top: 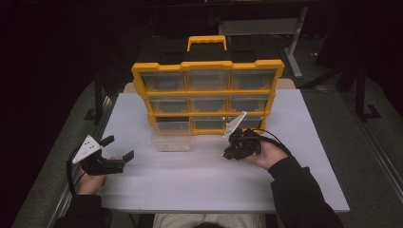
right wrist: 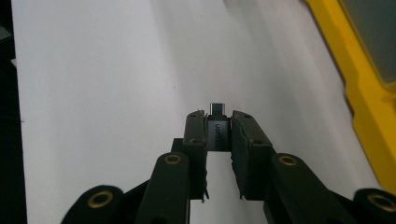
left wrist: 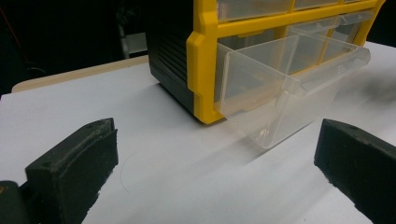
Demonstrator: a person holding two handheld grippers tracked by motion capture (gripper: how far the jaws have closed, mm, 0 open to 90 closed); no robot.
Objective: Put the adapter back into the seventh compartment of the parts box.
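high view, forearms: person's sleeves come in at the bottom, one gripper in each hand over the white table (top: 199, 185).
high view, right gripper (top: 227, 153): held low in front of the yellow organizer (top: 207, 90), angled toward the table's middle, probably to carry its load to a drawer.
high view, clear drawer (top: 171, 138): pulled out of the bottom-left slot, likely to receive something.
left gripper view, left gripper (left wrist: 215, 172): jaws wide apart, holding nothing, parked well short of the drawer (left wrist: 280, 93), seemingly waiting.
right gripper view, small adapter (right wrist: 218, 129): pinched between narrow jaws, metal plug end poking past the tips, lifted clear of the table, organizer edge at right.
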